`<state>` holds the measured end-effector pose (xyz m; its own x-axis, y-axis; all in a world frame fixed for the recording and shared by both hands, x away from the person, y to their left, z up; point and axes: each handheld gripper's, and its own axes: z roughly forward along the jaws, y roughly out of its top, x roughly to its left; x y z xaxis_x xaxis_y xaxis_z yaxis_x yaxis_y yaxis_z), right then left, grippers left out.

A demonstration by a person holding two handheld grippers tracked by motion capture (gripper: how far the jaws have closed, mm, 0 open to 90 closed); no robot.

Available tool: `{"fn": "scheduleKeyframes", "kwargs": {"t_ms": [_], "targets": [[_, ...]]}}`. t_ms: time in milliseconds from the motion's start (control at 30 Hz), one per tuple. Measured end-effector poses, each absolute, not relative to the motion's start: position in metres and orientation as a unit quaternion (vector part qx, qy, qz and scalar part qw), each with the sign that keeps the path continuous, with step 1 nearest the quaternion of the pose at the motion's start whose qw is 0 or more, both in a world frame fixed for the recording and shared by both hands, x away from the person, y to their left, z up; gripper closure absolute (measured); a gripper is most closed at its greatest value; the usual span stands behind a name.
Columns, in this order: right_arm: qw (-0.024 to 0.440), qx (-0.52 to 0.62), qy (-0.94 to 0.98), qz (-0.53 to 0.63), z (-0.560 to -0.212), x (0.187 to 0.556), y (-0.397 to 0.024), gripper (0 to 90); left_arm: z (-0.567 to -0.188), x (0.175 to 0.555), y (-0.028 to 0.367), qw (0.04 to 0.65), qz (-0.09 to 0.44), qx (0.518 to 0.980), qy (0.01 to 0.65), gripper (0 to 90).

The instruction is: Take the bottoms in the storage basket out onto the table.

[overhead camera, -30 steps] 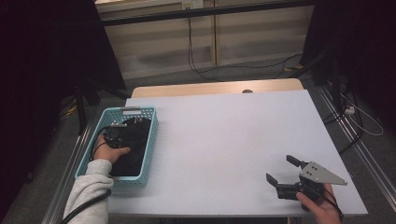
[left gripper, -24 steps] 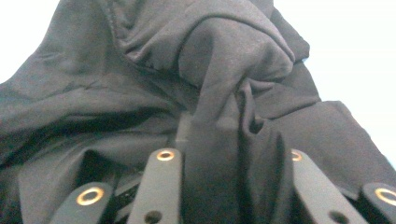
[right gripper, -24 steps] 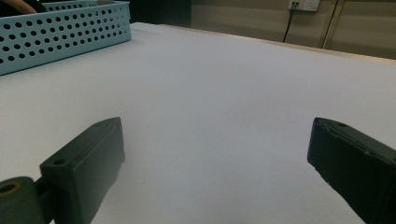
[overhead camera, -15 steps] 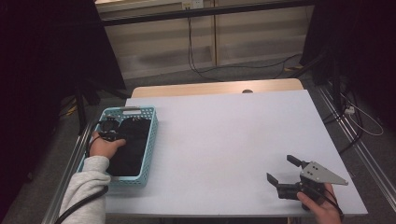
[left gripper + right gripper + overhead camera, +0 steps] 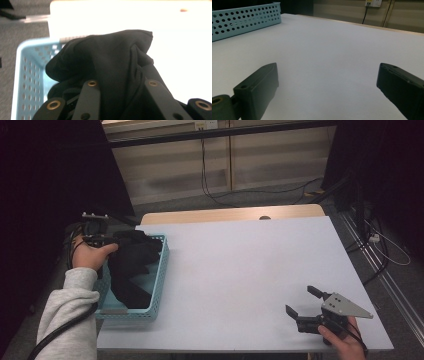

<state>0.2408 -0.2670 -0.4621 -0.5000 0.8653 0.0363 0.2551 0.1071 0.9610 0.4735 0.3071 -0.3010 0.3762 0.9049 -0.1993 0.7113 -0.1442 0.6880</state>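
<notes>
Cloth (image 5: 131, 265), black, hangs from the left gripper (image 5: 107, 241) above the blue basket (image 5: 159, 280) at the table's (image 5: 250, 270) left edge in the high view; the right gripper (image 5: 306, 307) rests near-right, jaws wide and empty. Left gripper view: the jaws have just been closing and pinch the cloth (image 5: 105, 65) over the basket (image 5: 27, 75). Right gripper view: jaws spread over bare table (image 5: 324, 55), basket (image 5: 244, 18) far left.
</notes>
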Motion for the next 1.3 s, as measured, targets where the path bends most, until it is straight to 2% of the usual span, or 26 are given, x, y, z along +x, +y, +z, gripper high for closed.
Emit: {"fn": "scheduleKeyframes", "kwargs": {"t_ms": [200,267,367,500,533,567,600,633,800,1300], "targets": [[0.288,0.409,0.685,0.530,-0.462,0.241,-0.267,3.1,-0.266,0.476,0.295,0.395,0.149,0.743,0.519,76.8],[0.287,0.409,0.685,0.530,-0.463,0.241,-0.267,3.1,-0.240,0.477,0.283,0.428,0.157,0.734,0.503,76.8],[0.288,0.408,0.687,0.528,-0.463,0.242,-0.267,3.1,-0.224,0.477,0.275,0.455,0.152,0.727,0.492,76.8],[0.286,0.409,0.687,0.529,-0.463,0.242,-0.267,3.1,-0.199,0.473,0.245,0.486,0.147,0.732,0.455,76.8],[0.286,0.409,0.686,0.529,-0.463,0.242,-0.266,3.1,-0.194,0.471,0.226,0.500,0.140,0.737,0.432,76.8],[0.286,0.409,0.686,0.529,-0.463,0.242,-0.266,3.1,-0.194,0.471,0.226,0.500,0.140,0.737,0.432,76.8],[0.286,0.408,0.687,0.529,-0.463,0.242,-0.266,3.1,-0.192,0.469,0.206,0.514,0.126,0.742,0.412,76.8],[0.286,0.408,0.687,0.529,-0.463,0.242,-0.266,3.1,-0.192,0.469,0.206,0.514,0.126,0.742,0.412,76.8],[0.287,0.408,0.686,0.530,-0.463,0.242,-0.267,3.1,-0.202,0.463,0.150,0.519,0.090,0.765,0.370,76.7],[0.288,0.407,0.685,0.531,-0.462,0.241,-0.268,3.1,-0.229,0.454,0.078,0.523,0.045,0.782,0.335,76.7]]}}
